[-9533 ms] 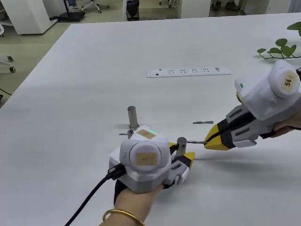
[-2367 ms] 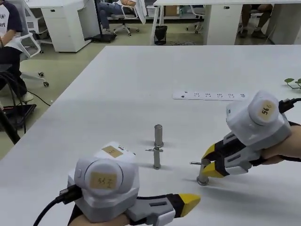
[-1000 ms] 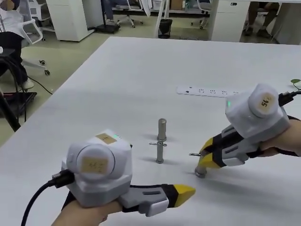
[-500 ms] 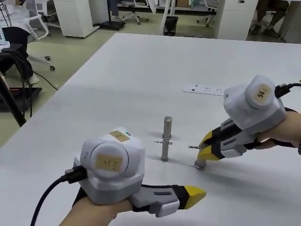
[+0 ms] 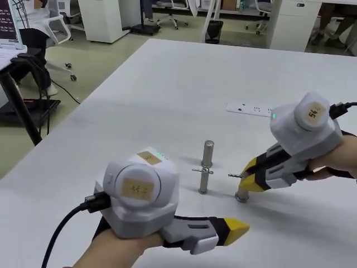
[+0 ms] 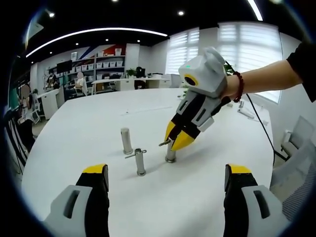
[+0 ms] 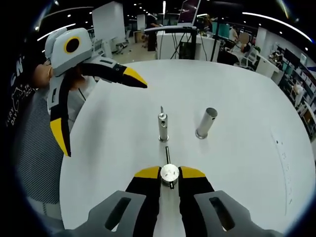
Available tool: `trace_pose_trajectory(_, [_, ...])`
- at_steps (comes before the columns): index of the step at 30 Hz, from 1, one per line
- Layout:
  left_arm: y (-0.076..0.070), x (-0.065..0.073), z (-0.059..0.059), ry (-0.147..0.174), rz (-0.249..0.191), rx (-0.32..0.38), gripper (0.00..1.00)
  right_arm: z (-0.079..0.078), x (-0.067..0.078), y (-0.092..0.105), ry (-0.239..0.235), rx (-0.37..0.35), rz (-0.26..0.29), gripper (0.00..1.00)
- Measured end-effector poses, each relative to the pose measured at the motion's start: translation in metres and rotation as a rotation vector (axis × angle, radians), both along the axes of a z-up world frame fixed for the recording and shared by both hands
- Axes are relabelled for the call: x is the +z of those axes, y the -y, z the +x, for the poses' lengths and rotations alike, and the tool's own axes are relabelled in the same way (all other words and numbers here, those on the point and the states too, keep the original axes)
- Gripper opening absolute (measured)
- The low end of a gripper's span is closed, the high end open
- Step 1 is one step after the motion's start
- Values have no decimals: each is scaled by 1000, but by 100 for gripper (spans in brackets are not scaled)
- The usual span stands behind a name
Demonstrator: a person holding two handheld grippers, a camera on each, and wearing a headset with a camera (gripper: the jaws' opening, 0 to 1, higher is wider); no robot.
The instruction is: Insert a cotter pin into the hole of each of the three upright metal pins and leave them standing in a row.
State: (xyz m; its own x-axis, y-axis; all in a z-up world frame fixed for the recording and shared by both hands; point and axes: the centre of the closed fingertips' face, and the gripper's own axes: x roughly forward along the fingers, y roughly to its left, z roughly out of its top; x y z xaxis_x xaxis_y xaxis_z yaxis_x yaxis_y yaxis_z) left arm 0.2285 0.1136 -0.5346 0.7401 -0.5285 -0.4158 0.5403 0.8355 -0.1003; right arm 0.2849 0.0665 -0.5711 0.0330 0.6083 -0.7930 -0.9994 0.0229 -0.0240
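Observation:
Three metal pins stand on the white table (image 5: 139, 100). The far pin (image 5: 208, 152) (image 7: 206, 122) (image 6: 127, 140) is bare. A cotter pin runs through the middle pin (image 5: 204, 180) (image 7: 162, 127) (image 6: 140, 161). My right gripper (image 5: 249, 176) (image 7: 169, 177) is shut on the top of the near pin (image 5: 241, 196) (image 7: 170, 174) (image 6: 171, 153), whose base rests on the table. A cotter pin (image 5: 234, 175) (image 7: 167, 153) sticks out of it past the tips. My left gripper (image 5: 231, 229) (image 6: 167, 173) is open, low at the front, holding nothing.
A white power strip (image 5: 251, 108) lies farther back on the table. Beyond the table edge are an office floor, chairs and white cabinets (image 5: 103, 19). A black cable (image 5: 61, 240) trails from the left gripper.
The head camera has shifted. My right gripper has brought the near pin slightly closer to the middle pin. The left gripper stays open.

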Motion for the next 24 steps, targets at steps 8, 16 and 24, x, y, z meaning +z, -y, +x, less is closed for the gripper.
trace_pose_trajectory(8, [0,-1,0,-5,0,-2,97,0,0,1,-4,7,1,9])
trace_pose_trajectory(16, [0,-2,-1,-6,7,-8,97,0,3,-1,-2,8,18,15])
trace_pose_trajectory(24, [-1,-2,-1,-5,9,-5,97,-1,17,-7,-27,-45,77,25])
